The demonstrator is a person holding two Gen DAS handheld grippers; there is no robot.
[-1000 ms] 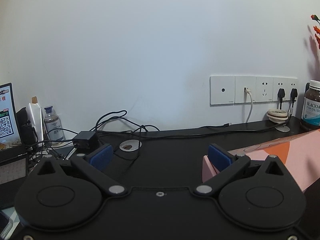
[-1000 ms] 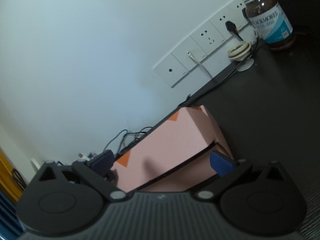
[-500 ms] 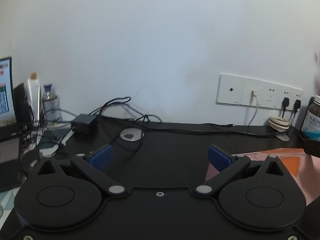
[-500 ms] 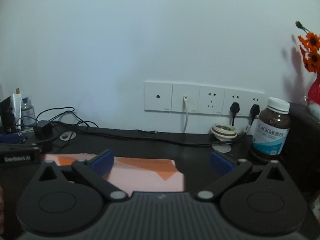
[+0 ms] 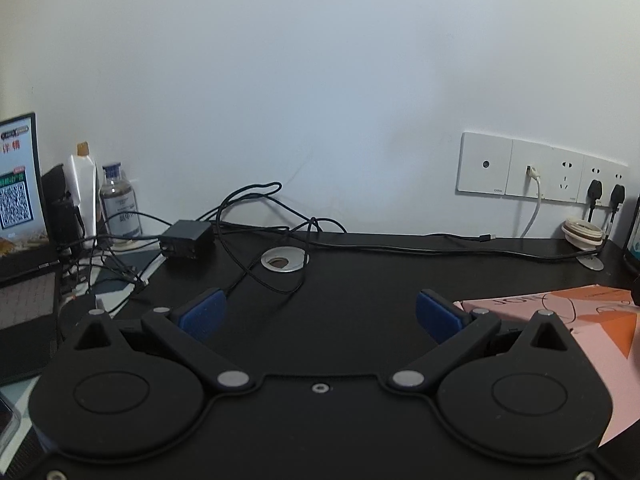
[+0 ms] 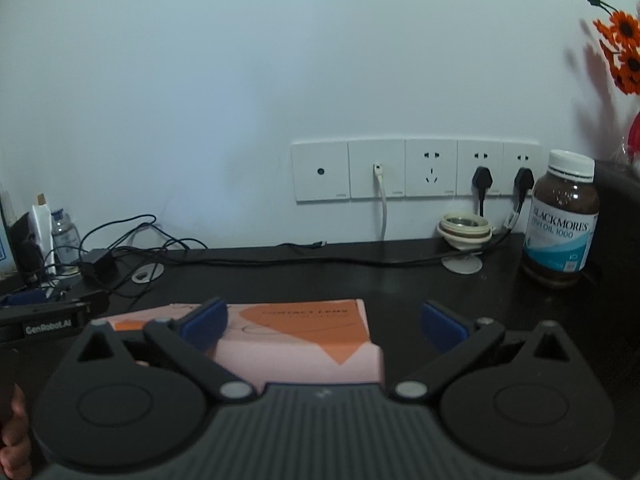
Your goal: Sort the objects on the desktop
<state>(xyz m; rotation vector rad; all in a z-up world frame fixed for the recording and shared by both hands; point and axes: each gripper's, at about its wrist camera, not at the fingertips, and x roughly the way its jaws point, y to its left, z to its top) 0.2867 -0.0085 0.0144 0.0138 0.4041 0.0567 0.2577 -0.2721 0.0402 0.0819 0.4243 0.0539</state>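
Both tongs hang over the black table (image 5: 360,280) with their jaws spread, gripping nothing. The pink box (image 6: 304,340) lies flat just under the right tongs (image 6: 324,316), and off to the right of the left tongs (image 5: 320,312).

The box (image 5: 592,312) runs off the right edge in the left wrist view, its near part hidden behind the gripper body; in the right wrist view its near left corner sits behind a finger; the screen (image 5: 18,184) is cut by the left edge; the flowers (image 6: 622,48) by the right edge; a hand (image 6: 14,436) shows only partly at lower left; the small bottle's (image 5: 119,204) label is too small to read.
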